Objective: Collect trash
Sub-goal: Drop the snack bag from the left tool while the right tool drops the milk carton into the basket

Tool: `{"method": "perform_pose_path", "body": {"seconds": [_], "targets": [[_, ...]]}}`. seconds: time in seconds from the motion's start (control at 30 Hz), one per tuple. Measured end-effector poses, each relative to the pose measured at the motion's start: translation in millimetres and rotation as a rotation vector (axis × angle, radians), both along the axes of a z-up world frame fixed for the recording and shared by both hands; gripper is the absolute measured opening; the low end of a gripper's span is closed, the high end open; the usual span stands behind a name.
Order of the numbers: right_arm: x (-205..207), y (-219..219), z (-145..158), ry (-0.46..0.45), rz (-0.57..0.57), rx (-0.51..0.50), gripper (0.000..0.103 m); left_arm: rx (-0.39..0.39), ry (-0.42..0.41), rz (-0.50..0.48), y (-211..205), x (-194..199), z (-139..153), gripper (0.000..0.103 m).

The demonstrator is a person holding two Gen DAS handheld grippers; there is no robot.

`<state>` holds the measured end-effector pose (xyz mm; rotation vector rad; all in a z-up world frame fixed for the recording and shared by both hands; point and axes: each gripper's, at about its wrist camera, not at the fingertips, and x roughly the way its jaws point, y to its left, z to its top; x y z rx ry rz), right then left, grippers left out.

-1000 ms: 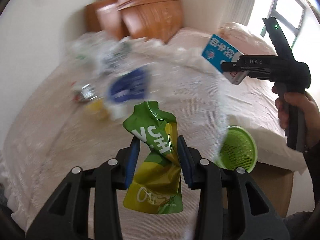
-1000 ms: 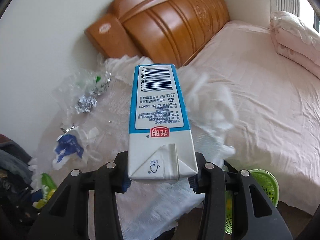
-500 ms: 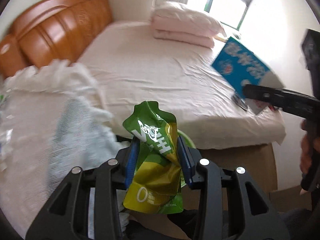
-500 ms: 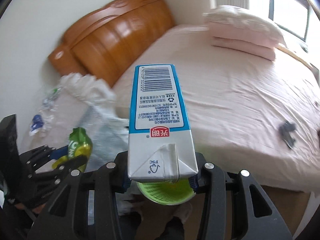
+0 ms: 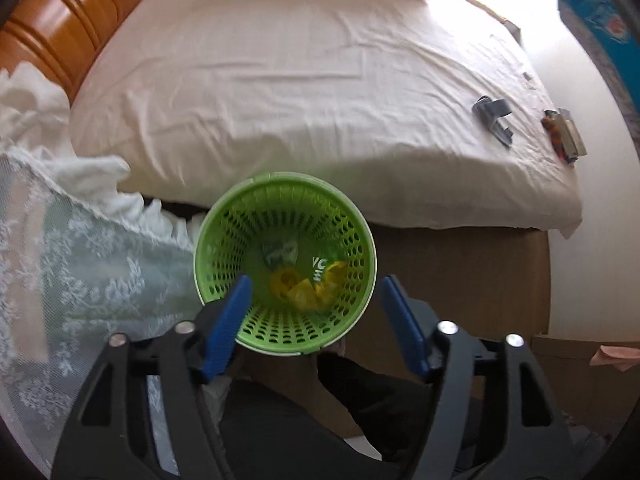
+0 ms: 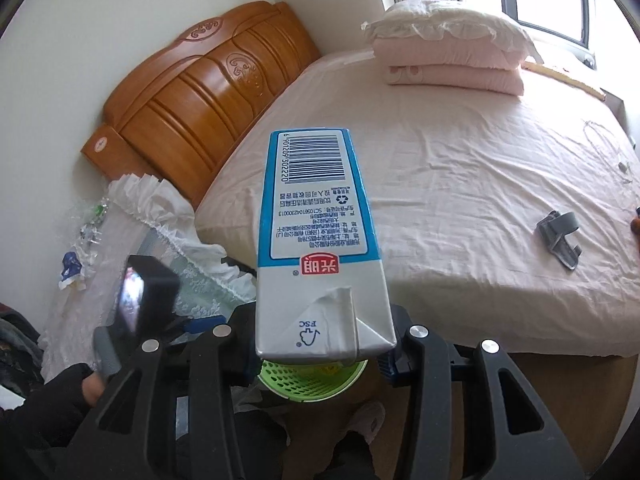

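My left gripper (image 5: 316, 316) points down over the green mesh basket (image 5: 224, 236), its jaws opening with nothing between the blue pads. The green and yellow drink pouch (image 5: 320, 276) lies at the bottom of the basket among other wrappers. My right gripper (image 6: 320, 344) is shut on a blue and white milk carton (image 6: 316, 240), held above the basket (image 6: 308, 380), whose rim shows just under the carton. The carton's edge (image 5: 600, 28) also shows at the top right of the left wrist view.
A bed with a pink sheet (image 5: 300, 80) and wooden headboard (image 6: 200, 100) fills the far side. A lace-covered side table (image 6: 120, 248) at the left holds several wrappers (image 6: 72, 272). A grey clip (image 6: 558, 236) lies on the bed. Folded pink quilts (image 6: 452, 48) sit by the window.
The left gripper swung from the table over to the basket, tipped downward and let go of the green pouch, which now lies inside. The right gripper carried the carton toward the basket.
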<state>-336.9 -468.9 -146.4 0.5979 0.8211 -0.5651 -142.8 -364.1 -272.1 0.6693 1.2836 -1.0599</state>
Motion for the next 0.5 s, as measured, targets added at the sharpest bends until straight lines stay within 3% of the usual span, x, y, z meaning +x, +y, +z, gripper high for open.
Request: {"method": "perform_pose_path", "body": {"seconds": [0.13,0.27,0.5], "targets": [[2.9,2.9,-11.1,0.004,0.025,0.033,0.044,-0.017,-0.005,0.036,6.0,1.2,7.2,0.080],[13.6,8.6,-24.4,0.021,0.066,0.058,0.044,-0.059,-0.055,0.089,14.2,9.6,36.7,0.088],[60.4,29.1,-74.3,0.152,0.216,0.100,0.044,-0.129,-0.117,0.195,43.7,29.3,85.3,0.092]]}}
